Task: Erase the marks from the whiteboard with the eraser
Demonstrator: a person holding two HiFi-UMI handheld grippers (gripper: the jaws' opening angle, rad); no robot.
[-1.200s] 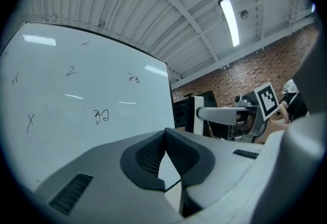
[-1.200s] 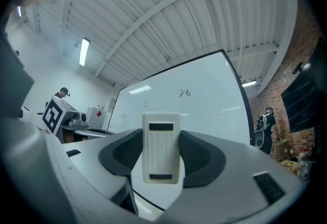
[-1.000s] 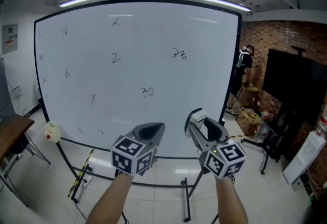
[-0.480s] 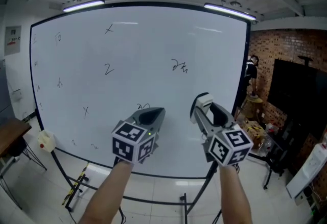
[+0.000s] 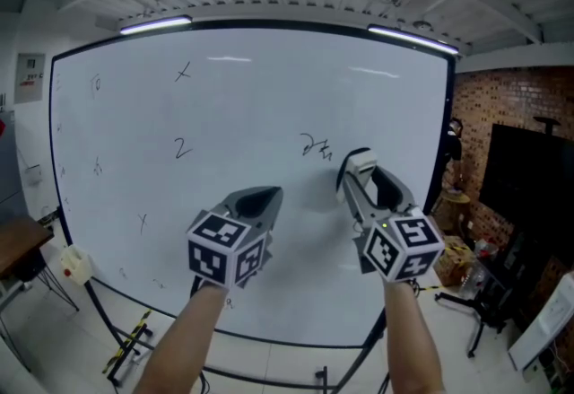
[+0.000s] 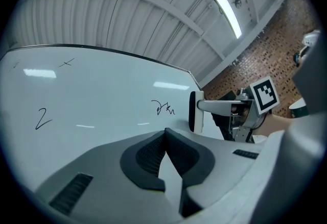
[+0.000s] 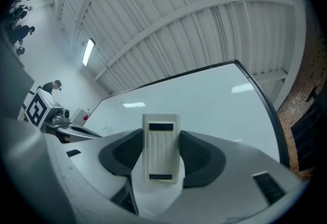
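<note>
**Eraser brought up beside the nearest mark**

The right claw (image 5: 357, 170) is clenched on the eraser (image 7: 162, 152), whose long axis runs upright along the jaws. The scribble (image 5: 316, 147) on the whiteboard (image 5: 224, 87) lies just up and left of the eraser's tip. It is nearer this claw than the left claw (image 5: 256, 201), which is clenched on nothing. Compared with half a second earlier, both claws stand closer to the board and the gap to the scribble is smaller. Contact cannot be judged.
</note>
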